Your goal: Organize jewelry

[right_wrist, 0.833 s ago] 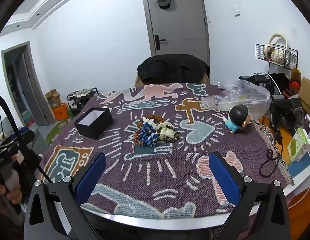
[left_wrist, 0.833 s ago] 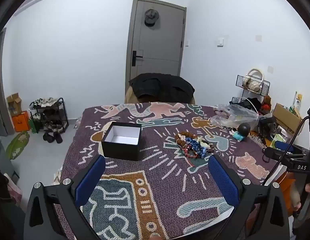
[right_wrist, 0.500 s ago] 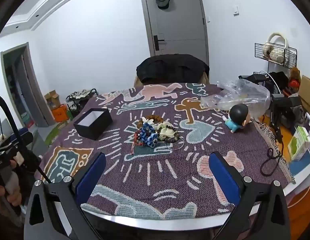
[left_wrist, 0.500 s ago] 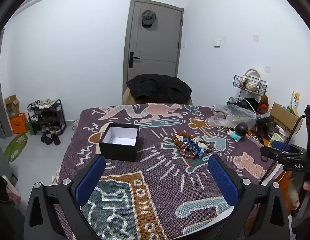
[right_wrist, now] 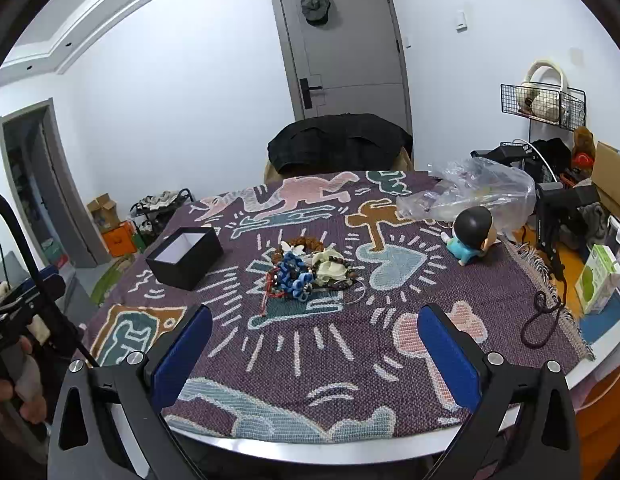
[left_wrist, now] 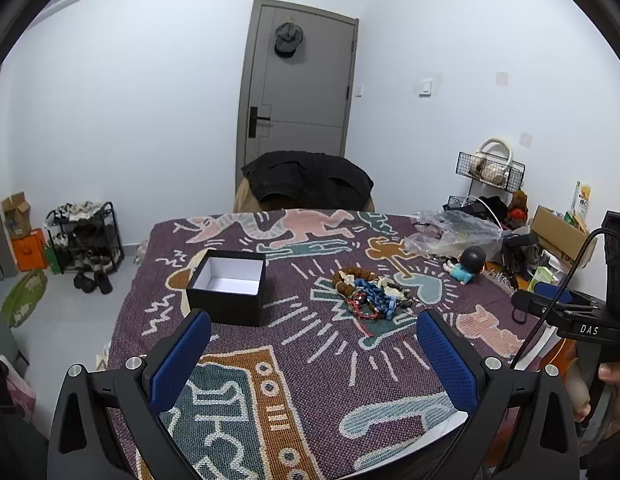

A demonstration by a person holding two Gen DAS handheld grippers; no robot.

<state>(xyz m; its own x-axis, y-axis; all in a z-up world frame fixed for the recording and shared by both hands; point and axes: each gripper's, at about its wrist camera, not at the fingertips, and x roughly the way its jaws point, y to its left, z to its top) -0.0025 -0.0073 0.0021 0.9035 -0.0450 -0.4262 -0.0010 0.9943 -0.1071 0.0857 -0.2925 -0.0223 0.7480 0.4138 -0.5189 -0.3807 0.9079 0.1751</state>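
Note:
A tangled pile of jewelry [left_wrist: 370, 294] with blue, red, brown and cream beads lies mid-table on the patterned cloth; it also shows in the right wrist view [right_wrist: 310, 270]. An open black box with a white inside [left_wrist: 228, 286] stands left of the pile, also in the right wrist view [right_wrist: 186, 256]. My left gripper [left_wrist: 314, 354] is open and empty, held above the near table edge, well short of both. My right gripper [right_wrist: 314, 352] is open and empty, near the front edge, short of the pile.
A small doll with a black head [right_wrist: 472, 238] and a clear plastic bag [right_wrist: 470, 192] sit at the table's right. A chair with a black jacket [left_wrist: 306, 180] stands at the far side. A green carton [right_wrist: 598, 278] and cables lie at the right edge.
The left gripper's view has tilted a little, so the table sits lower in the frame. The right gripper has barely moved. Both stay open.

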